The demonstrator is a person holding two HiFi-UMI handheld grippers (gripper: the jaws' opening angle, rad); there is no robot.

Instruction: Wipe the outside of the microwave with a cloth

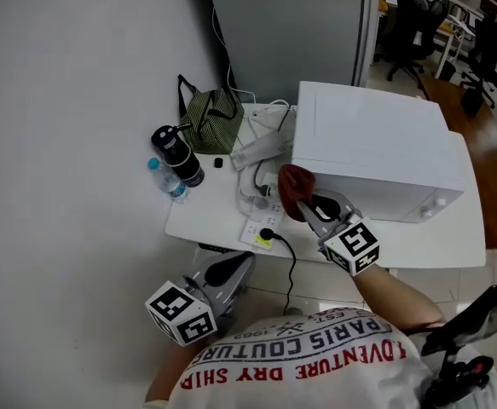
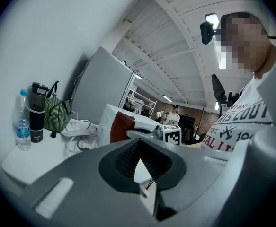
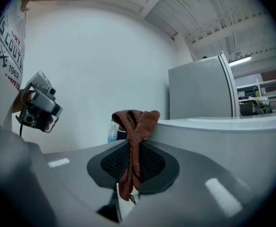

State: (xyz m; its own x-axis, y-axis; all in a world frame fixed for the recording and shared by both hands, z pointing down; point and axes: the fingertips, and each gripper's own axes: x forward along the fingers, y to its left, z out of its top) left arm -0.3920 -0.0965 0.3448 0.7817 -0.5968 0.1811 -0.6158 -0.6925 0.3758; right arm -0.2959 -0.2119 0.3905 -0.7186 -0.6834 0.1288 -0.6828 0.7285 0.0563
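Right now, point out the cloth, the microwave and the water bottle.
cloth (image 1: 294, 187): head view, on the middle of the red bunch.
microwave (image 1: 376, 135): head view, on its white top panel.
water bottle (image 1: 170, 182): head view, on its clear body below the blue cap.

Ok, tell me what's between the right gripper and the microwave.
Only the reddish-brown cloth, clamped in the right gripper and bunched against the side of the microwave. The head view and right gripper view both show it.
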